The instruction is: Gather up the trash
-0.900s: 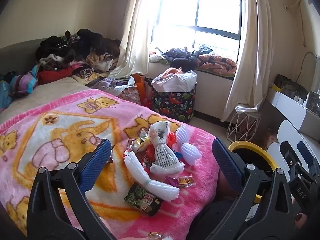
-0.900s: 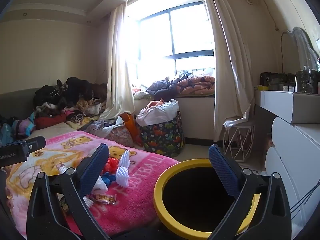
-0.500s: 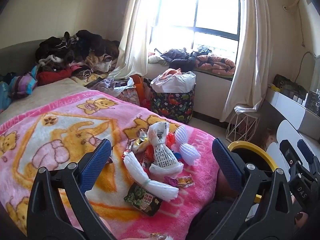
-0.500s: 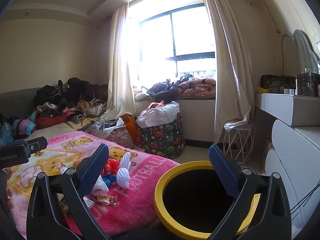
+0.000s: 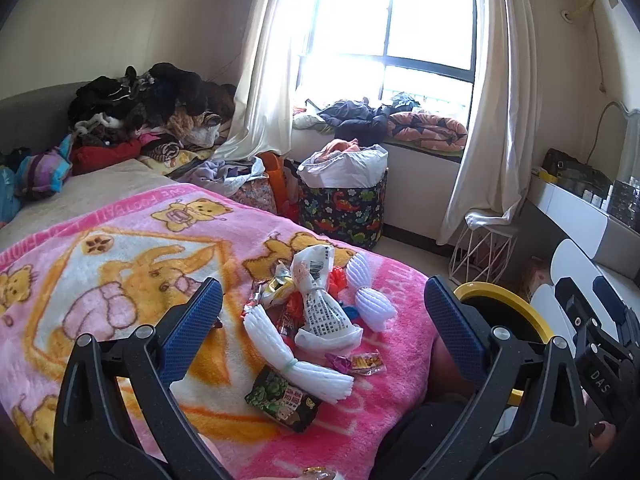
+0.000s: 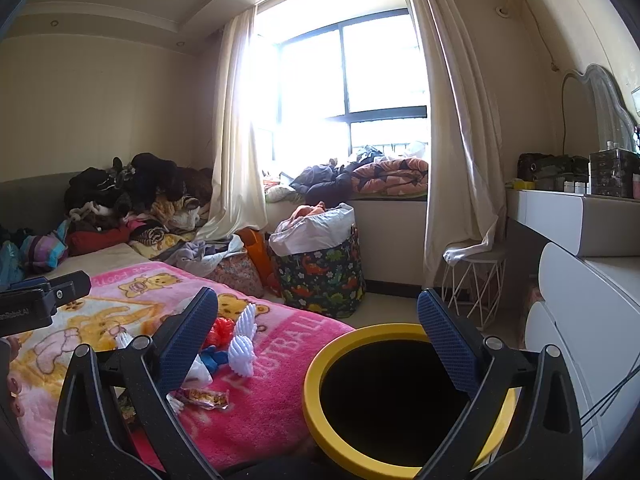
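Trash [image 5: 320, 320], barcode label, blanket [image 6: 296, 332] reading "FOOTBALL"

Home bedroom: blanketed bed [image 5: 120, 264], clothes pile [image 5: 148, 108], curtained window [image 6: 352, 80].

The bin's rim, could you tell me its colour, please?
Yellow rim, best seen in the right wrist view.

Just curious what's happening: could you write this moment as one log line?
stage: before pickup | left gripper: jaws open, empty | right gripper: jaws open, empty | wrapper litter: on pink blanket | yellow-rimmed bin: beside bed
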Motion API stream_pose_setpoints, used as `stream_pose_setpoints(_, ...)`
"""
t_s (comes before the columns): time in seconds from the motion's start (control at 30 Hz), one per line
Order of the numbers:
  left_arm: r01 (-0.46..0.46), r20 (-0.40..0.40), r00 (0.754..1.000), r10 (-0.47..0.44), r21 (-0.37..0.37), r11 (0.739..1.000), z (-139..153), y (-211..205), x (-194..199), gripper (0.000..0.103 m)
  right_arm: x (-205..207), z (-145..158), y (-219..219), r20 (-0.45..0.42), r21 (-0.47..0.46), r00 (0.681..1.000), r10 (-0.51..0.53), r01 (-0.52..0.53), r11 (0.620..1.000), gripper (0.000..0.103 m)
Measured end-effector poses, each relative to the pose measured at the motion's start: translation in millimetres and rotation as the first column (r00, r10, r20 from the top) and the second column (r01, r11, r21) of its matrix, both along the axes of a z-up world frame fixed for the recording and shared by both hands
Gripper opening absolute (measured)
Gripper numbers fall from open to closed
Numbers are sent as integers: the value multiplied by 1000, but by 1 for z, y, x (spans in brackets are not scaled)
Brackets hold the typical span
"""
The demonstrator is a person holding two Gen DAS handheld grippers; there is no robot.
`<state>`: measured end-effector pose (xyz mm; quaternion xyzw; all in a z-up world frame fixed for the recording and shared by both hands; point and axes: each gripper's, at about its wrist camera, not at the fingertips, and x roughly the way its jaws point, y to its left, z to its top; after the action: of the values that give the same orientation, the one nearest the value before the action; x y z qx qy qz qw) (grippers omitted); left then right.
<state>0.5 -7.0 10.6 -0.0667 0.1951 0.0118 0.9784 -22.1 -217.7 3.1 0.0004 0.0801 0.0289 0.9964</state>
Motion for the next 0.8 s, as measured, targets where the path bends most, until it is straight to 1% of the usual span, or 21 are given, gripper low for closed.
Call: stream_pose_setpoints(0.8, 0, 7, 1000, 0, 2, 1000, -1, 0, -2, 93, 1, 0, -2, 2, 10, 1000, 7, -7, 1000, 97)
